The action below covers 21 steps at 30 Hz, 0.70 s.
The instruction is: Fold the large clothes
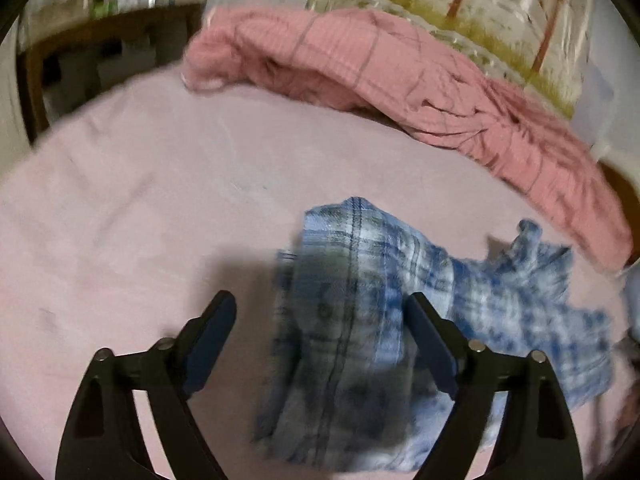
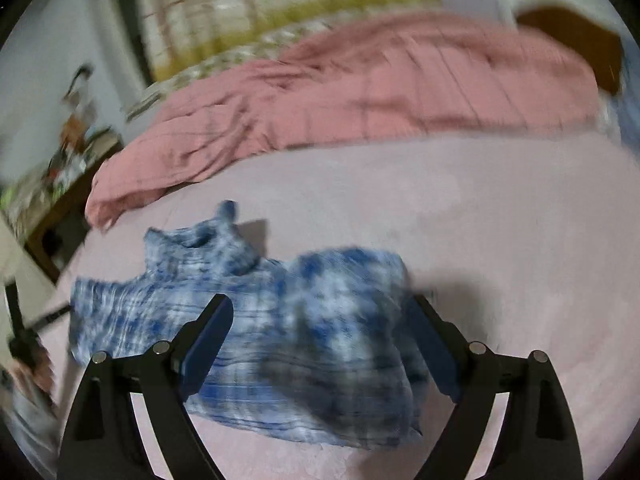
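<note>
Blue plaid shirt (image 1: 360,320) — crumpled on pink bed sheet (image 1: 120,220), motion-blurred | left gripper (image 1: 322,312): jaws wide, gripping nothing | right gripper (image 2: 324,312): jaws wide, empty | pink blanket (image 2: 360,80) bunched behind shirt | left view only: seam line; right view only — raised collar.

bed: my pale pink sheet (image 1: 132,208) | far side: crumpled pink blanket (image 1: 360,76) | behind: patterned curtain (image 1: 480,4) | corner: cluttered wooden table (image 1: 100,40)
</note>
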Each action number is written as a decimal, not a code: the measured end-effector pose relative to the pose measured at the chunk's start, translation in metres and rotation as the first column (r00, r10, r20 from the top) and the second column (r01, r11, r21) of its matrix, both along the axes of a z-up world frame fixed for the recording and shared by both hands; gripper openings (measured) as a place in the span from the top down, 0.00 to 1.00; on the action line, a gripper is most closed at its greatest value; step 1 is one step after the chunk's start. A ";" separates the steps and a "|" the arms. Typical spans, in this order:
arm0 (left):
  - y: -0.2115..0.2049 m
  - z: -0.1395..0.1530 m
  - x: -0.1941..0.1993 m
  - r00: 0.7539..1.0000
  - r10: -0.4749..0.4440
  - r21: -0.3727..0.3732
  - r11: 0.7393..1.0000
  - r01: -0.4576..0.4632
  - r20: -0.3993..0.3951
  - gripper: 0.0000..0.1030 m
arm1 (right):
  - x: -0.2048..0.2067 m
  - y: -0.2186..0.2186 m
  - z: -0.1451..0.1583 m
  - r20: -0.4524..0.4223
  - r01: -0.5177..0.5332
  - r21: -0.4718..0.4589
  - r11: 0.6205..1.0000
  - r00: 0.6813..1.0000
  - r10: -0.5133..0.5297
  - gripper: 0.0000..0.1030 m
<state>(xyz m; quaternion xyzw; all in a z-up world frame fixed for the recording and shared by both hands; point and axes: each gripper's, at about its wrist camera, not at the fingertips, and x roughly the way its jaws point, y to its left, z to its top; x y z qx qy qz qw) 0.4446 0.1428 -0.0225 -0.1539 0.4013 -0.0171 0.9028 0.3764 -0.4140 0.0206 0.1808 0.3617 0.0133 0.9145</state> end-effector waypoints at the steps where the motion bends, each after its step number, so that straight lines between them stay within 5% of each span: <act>1: 0.002 -0.006 0.005 1.000 -0.007 -0.042 0.999 0.007 -0.016 0.29 | 0.006 -0.007 -0.009 -0.012 0.007 0.037 0.999 1.000 -0.006 0.13; 3: 0.000 -0.015 0.011 0.999 -0.024 -0.083 0.996 0.021 -0.034 0.47 | 0.016 -0.013 -0.022 -0.036 0.017 0.050 0.999 0.999 -0.015 0.16; 5: -0.009 -0.022 0.015 0.998 -0.059 -0.052 0.997 0.057 -0.028 0.70 | 0.025 -0.011 -0.034 -0.051 0.003 0.023 1.000 0.999 -0.002 0.30; 7: -0.018 -0.019 0.011 0.997 -0.078 0.032 0.996 0.077 0.014 0.83 | 0.031 -0.007 -0.042 -0.053 0.012 -0.020 1.000 0.999 -0.013 0.71; 8: -0.023 -0.012 0.005 0.995 -0.080 0.068 0.995 0.076 0.058 0.86 | 0.031 -0.007 -0.044 -0.043 0.018 -0.031 0.999 0.999 -0.019 0.82; 12: -0.026 0.017 -0.004 0.986 -0.071 0.117 0.992 0.053 0.151 0.86 | 0.014 -0.007 -0.024 0.100 0.065 -0.058 0.996 0.993 -0.059 0.89; 16: -0.031 -0.012 0.020 0.998 -0.056 0.151 0.987 0.052 0.025 0.84 | 0.027 0.001 -0.029 0.040 0.067 -0.124 0.990 0.997 -0.062 0.89; 20: -0.031 -0.026 0.023 0.999 -0.054 0.157 0.986 0.054 -0.005 0.69 | 0.037 0.003 -0.056 -0.034 0.052 -0.156 0.986 0.998 -0.058 0.87; 21: -0.029 -0.023 0.021 0.999 -0.048 0.165 0.985 0.047 0.003 0.51 | 0.036 0.003 -0.055 -0.035 0.053 -0.164 0.985 0.998 -0.060 0.82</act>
